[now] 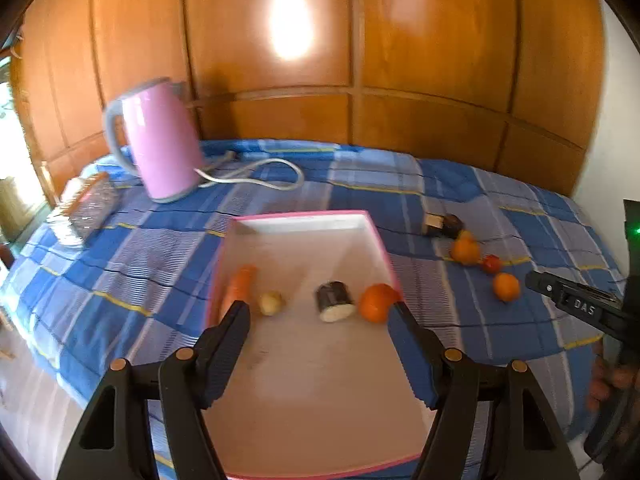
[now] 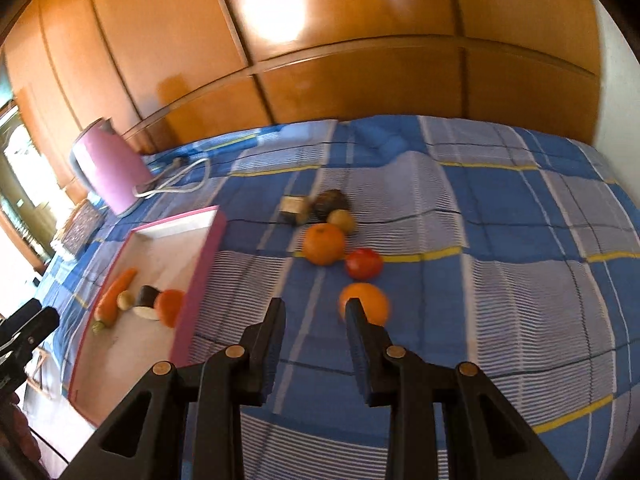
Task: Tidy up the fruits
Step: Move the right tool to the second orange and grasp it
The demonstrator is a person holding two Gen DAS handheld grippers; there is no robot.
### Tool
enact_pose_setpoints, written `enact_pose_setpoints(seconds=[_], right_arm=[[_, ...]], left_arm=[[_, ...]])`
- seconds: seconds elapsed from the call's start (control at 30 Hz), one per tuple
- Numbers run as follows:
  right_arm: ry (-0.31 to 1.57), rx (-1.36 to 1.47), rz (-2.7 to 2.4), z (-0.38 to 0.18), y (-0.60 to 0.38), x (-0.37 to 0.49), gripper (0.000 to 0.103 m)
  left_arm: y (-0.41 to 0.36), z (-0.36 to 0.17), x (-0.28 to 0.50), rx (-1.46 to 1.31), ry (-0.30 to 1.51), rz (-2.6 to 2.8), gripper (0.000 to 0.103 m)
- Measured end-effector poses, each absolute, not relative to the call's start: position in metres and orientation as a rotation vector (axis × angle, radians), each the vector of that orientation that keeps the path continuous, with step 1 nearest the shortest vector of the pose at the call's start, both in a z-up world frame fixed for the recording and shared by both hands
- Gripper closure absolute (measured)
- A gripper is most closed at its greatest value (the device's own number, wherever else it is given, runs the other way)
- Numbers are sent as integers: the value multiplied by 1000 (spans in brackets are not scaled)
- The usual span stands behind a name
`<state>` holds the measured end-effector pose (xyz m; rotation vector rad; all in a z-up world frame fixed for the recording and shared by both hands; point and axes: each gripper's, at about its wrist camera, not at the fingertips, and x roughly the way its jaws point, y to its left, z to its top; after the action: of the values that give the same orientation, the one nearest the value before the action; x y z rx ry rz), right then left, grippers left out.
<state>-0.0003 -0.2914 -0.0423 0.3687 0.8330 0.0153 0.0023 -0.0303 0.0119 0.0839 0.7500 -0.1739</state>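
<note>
A pink-rimmed white tray (image 1: 304, 240) (image 2: 204, 256) lies on the blue checked cloth. It holds a carrot (image 1: 240, 288) (image 2: 116, 292), a small potato (image 1: 271, 303), a cut eggplant piece (image 1: 335, 302) (image 2: 146, 300) and an orange fruit (image 1: 376, 302) (image 2: 170, 306). My left gripper (image 1: 320, 316) is open above the tray, empty. My right gripper (image 2: 316, 308) is open and empty; its right finger (image 2: 362, 332) is just in front of an orange (image 2: 368, 300) on the cloth. Beyond lie a tomato (image 2: 363, 263), another orange (image 2: 323, 243), a small yellow fruit (image 2: 342, 221) and dark pieces (image 2: 330, 202).
A pink kettle (image 1: 160, 140) (image 2: 108, 168) with a white cord (image 1: 256, 176) stands at the back left. A patterned box (image 1: 86, 208) lies at the cloth's left edge. Wooden panels (image 1: 360, 60) close the back. The right gripper shows at the left wrist view's right edge (image 1: 576, 304).
</note>
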Motion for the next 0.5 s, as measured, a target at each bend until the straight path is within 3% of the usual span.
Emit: enact_pose_setpoints(seconds=[0.33, 0.5], right_arm=[[883, 414, -65, -65, -331, -13, 72], [897, 409, -40, -71, -330, -12, 71]], left_arm=[[-71, -4, 13, 117, 852, -299, 32], [-90, -10, 21, 111, 898, -380, 39]])
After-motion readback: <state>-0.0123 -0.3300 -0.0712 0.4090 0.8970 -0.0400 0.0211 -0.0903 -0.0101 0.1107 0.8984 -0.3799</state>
